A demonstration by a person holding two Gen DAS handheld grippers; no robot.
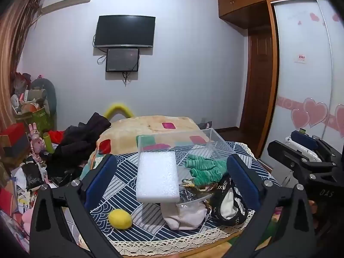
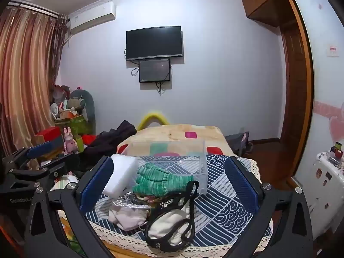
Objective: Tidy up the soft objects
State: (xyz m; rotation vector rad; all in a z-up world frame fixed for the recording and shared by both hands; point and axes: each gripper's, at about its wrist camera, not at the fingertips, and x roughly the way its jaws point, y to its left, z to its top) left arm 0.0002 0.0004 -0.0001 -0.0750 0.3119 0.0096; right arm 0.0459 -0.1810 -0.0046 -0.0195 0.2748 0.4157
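Observation:
A pile of soft things lies on a table with a blue patterned cloth [image 1: 120, 169]. It holds a white foam block [image 1: 158, 176], green knit gloves [image 1: 204, 168], a black-and-white lace garment [image 1: 229, 202], a pale pink cloth [image 1: 187, 215] and a yellow ball [image 1: 119, 218]. A clear plastic box [image 1: 182, 144] stands behind them. My left gripper [image 1: 172, 176] is open and empty, its fingers either side of the pile. My right gripper [image 2: 169, 182] is open and empty over the gloves [image 2: 159, 180], foam block [image 2: 121, 176] and lace garment [image 2: 172, 221]. The box [image 2: 182, 157] stands behind.
A bed with a patchwork blanket [image 1: 154, 126] lies beyond the table, dark clothes [image 1: 79, 142] heaped at its left. Clutter and boxes [image 1: 25, 133] fill the left floor. A wardrobe [image 1: 305, 75] stands at the right. The cloth's lace edge [image 2: 120, 238] marks the table's near side.

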